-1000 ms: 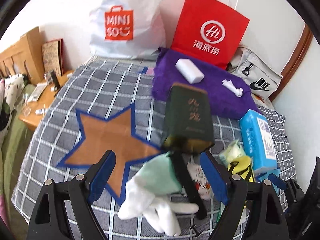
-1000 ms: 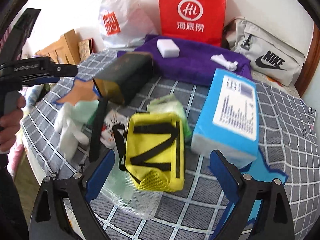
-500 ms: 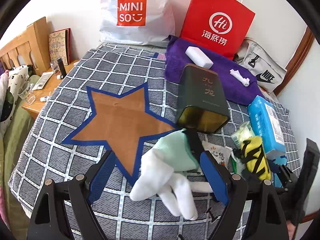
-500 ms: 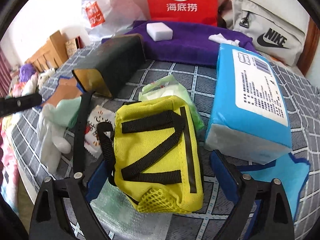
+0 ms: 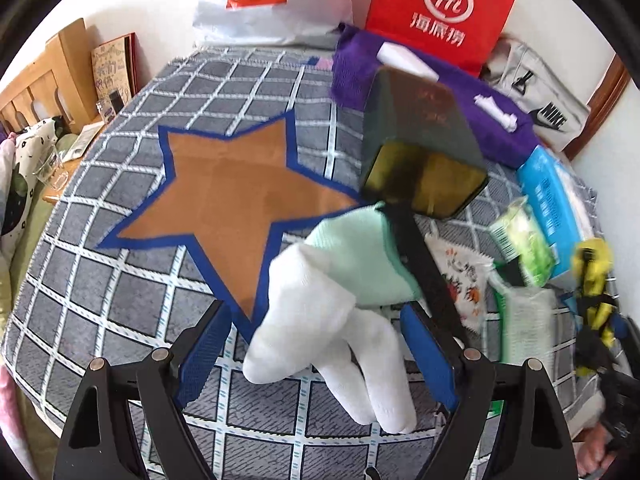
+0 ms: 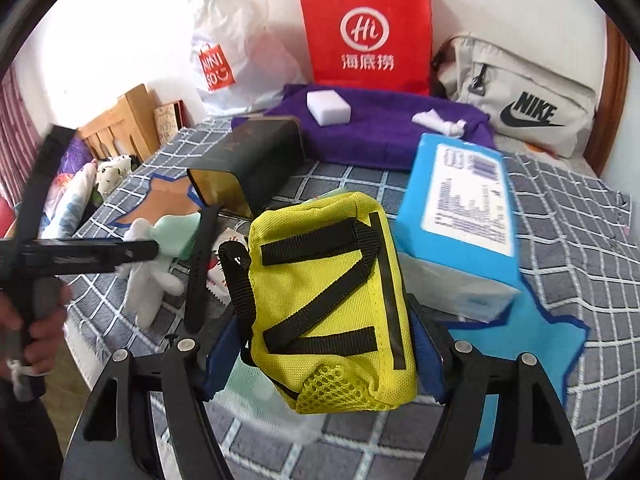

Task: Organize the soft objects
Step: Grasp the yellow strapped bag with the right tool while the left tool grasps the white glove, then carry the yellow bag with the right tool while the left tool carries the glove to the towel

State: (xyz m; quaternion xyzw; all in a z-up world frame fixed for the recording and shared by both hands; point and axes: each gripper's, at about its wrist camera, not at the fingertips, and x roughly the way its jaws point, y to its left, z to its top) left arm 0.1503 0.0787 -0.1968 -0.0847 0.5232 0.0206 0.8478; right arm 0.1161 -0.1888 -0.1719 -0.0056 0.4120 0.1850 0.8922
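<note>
Entry: two grippers closing in on soft goods on the checked bedspread (image 5: 120, 304).

Left wrist view: our left gripper (image 5: 316, 354) has sunk over the white-and-mint glove (image 5: 332, 292) beside the star patch (image 5: 236, 200), jaws spread, nothing gripped. Right wrist view: our right gripper (image 6: 320, 354) has just been closing; its pads now clasp the yellow pouch (image 6: 328, 300), seemingly ready to lift.
</note>
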